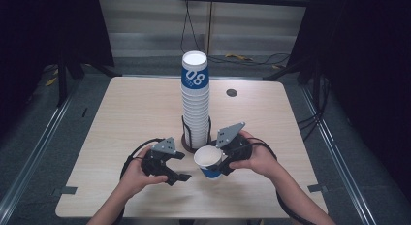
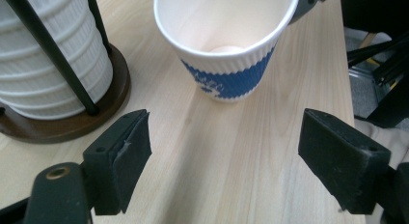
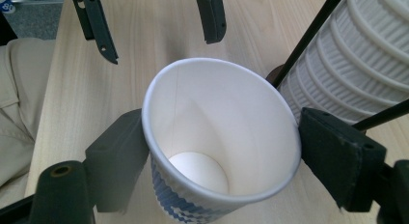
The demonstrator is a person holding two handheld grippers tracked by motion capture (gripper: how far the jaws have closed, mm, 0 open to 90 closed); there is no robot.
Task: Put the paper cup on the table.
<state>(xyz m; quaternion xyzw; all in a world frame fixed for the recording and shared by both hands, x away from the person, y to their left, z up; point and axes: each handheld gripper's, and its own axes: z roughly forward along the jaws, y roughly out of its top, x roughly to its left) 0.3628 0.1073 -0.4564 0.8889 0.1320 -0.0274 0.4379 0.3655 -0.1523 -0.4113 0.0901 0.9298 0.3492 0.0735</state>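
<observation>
A white paper cup with a blue band (image 1: 208,158) sits between the jaws of my right gripper (image 1: 216,163), which is shut on it just below the rim. The right gripper view looks down into this empty cup (image 3: 217,137), with a pad against each side. My left gripper (image 1: 183,166) stands open a little to the cup's left, pointing at it. Nothing lies between its pads, and the cup (image 2: 226,45) is just beyond them. A tall stack of ribbed cups (image 1: 196,104) stands in a black wire holder right behind.
The holder's round brown base (image 2: 72,122) and wire posts stand close to both grippers. A black grommet (image 1: 231,92) sits at the table's back right. Bare wood (image 1: 126,118) spreads to the left. The near table edge (image 1: 194,215) is close to the hands.
</observation>
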